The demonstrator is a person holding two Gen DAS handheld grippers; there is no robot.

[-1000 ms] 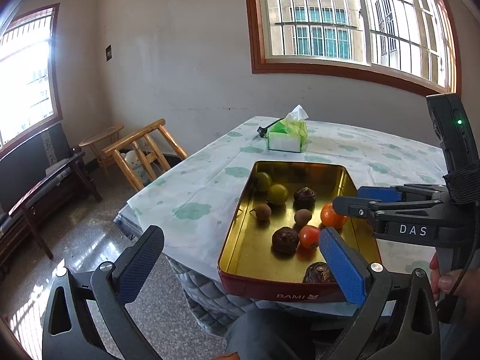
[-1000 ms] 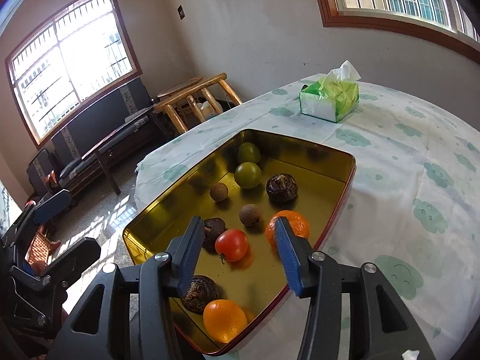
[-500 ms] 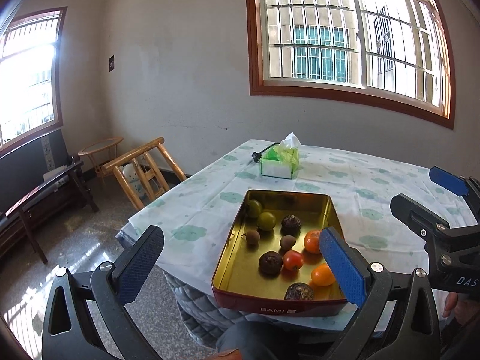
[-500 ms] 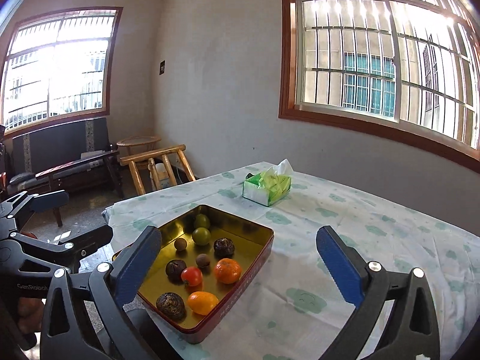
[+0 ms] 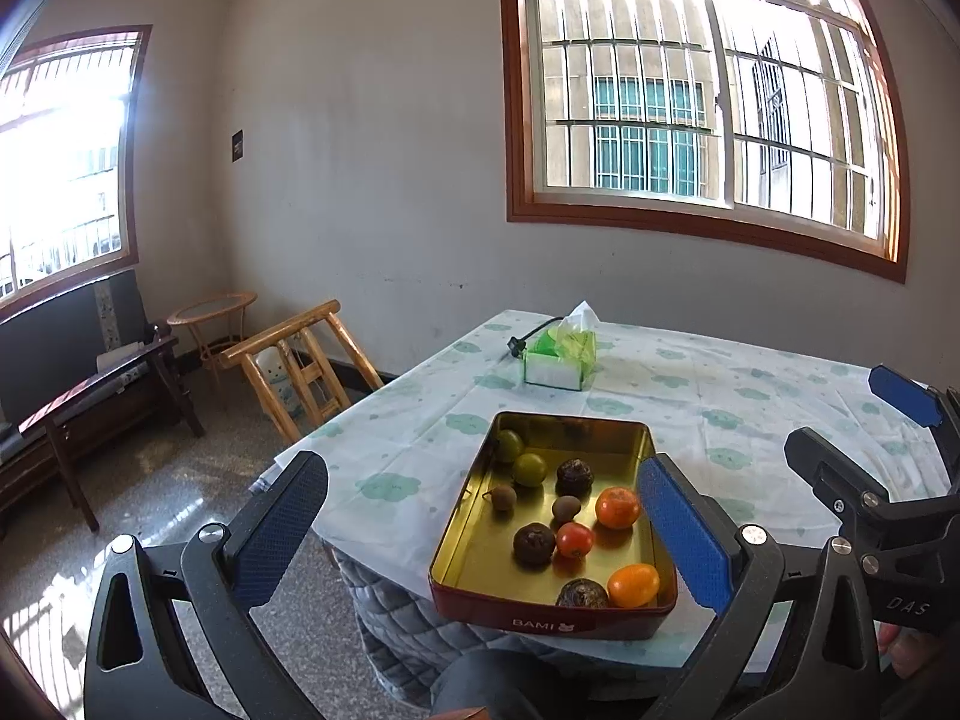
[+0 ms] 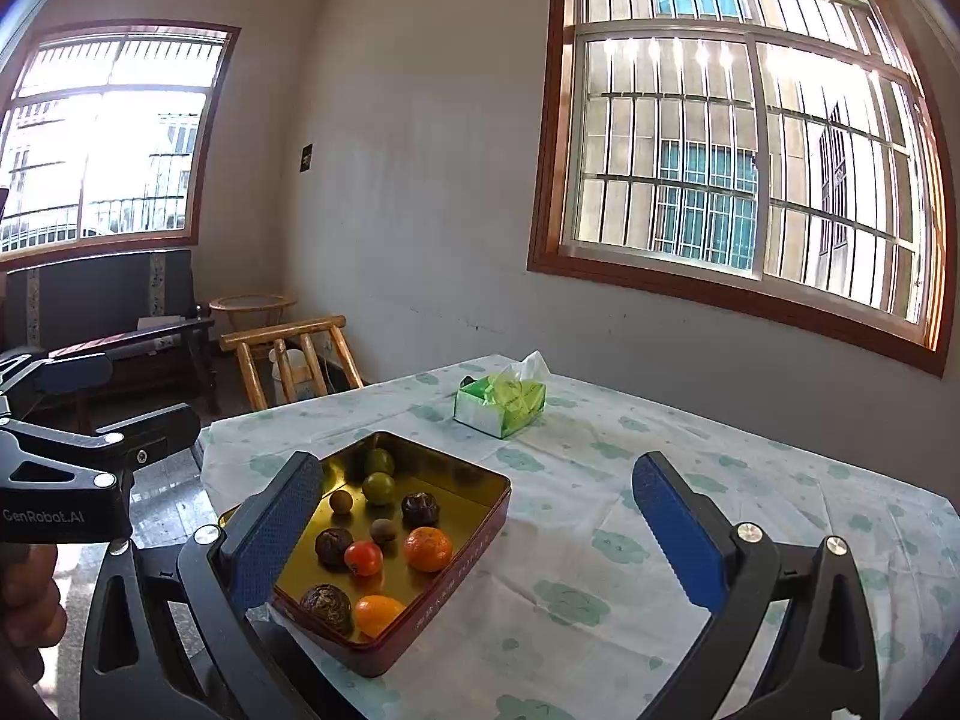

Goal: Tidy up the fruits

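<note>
the tin tray (image 5: 462, 546) stands near the front left corner of the desk (image 5: 750, 396), on a pale cloth printed with green clouds. its inside is gold and reflective, its outer wall dark red. white lettering on the front wall reads "bami" in the left wrist view; the lettering on the side wall in the right wrist view is too small to read.

nine fruits lie loose in the tray, none stacked. two green fruits (image 5: 528, 469) sit at the far end, touching or nearly so. a small brown fruit (image 5: 503, 497) lies by the left wall, and another small brown one (image 5: 566, 507) lies near the centre. three dark wrinkled fruits are present: one at the far right (image 5: 574, 476), one mid-tray (image 5: 533, 543), one at the front wall (image 5: 581, 594). a red tomato (image 5: 574, 540) sits just beside the mid-tray dark fruit. an orange (image 5: 617, 507) lies by the right wall, and a second, lighter orange fruit (image 5: 633, 585) lies in the front right corner, beside the front dark fruit.

left claw (image 5: 480, 534): fingers wide apart, holding nothing, above and short of the tray. its body reads "genrobot.ai" in the right wrist view. right claw (image 6: 480, 534): fingers wide apart, holding nothing, above the desk. its body reads "das" in the left wrist view.

a green tissue box (image 5: 560, 357) stands well beyond the tray.
</note>
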